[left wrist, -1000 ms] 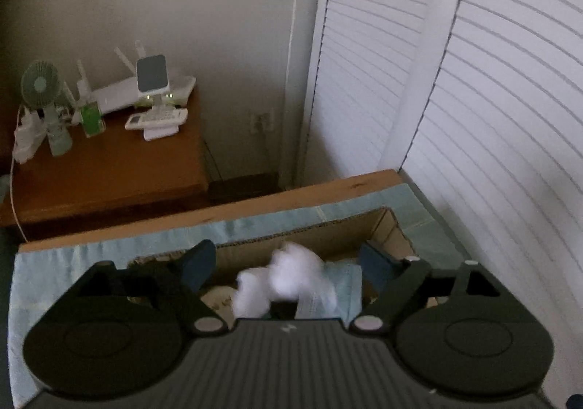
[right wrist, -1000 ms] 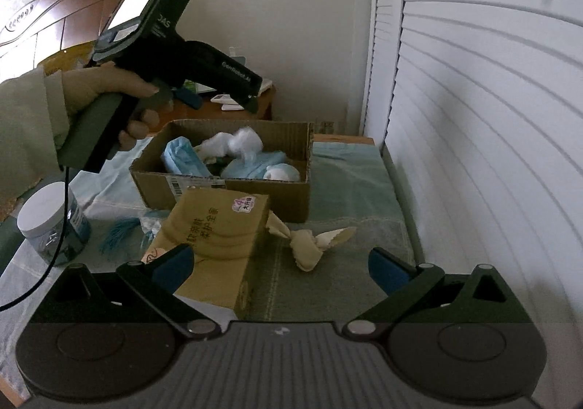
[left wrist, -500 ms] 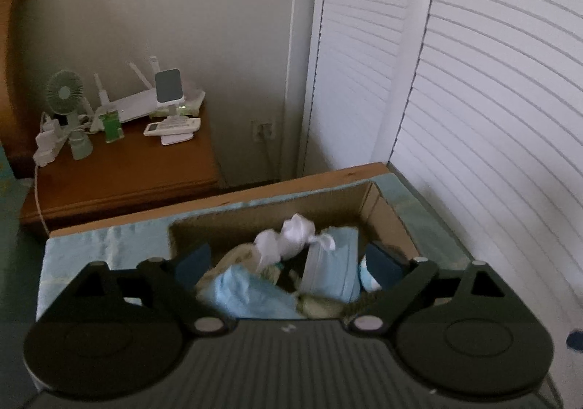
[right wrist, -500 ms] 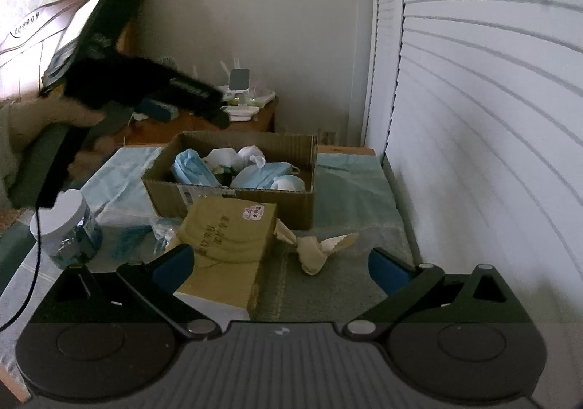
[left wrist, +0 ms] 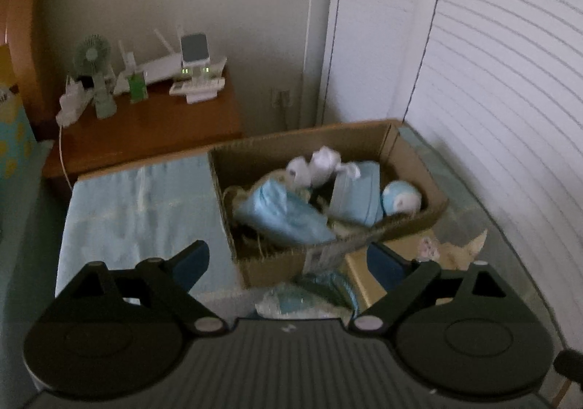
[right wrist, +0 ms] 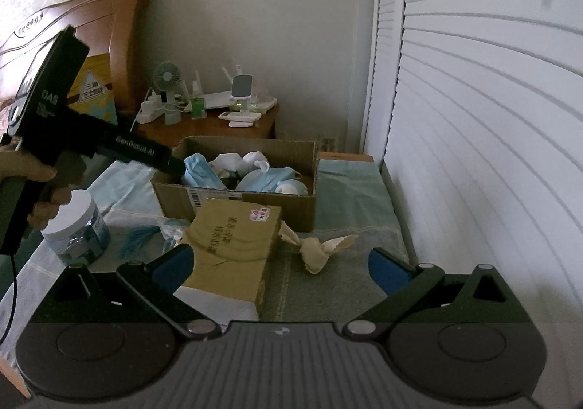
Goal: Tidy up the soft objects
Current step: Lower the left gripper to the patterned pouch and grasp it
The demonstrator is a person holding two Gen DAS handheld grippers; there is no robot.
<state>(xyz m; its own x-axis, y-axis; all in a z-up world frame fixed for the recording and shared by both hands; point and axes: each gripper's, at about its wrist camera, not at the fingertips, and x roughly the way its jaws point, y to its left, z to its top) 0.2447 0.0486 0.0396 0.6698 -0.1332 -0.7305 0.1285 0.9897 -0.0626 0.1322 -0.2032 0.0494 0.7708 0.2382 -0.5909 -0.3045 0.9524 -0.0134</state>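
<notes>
A cardboard box [left wrist: 411, 157] [right wrist: 291, 205] on the bed holds blue face masks [left wrist: 284, 212], a white sock bundle [left wrist: 320, 164] and a small blue-and-white ball [left wrist: 400, 197]. My left gripper [left wrist: 288, 263] is open and empty, held above and in front of the box; its body shows in the right wrist view [right wrist: 109, 146]. My right gripper [right wrist: 280, 267] is open and empty, low over the bed. A beige knotted cloth [right wrist: 320, 248] lies on the bed just ahead of it. A teal fluffy item [right wrist: 142, 234] lies left of the tissue pack.
A tan tissue pack [right wrist: 233, 245] lies in front of the box. A white-lidded jar [right wrist: 76, 223] stands at the left. A wooden nightstand [left wrist: 145, 124] with a fan and router is behind the bed. White louvered doors [right wrist: 473, 117] run along the right.
My left gripper has drawn back and up from inside the box, leaving the white sock bundle in it. My right gripper has pulled back slightly.
</notes>
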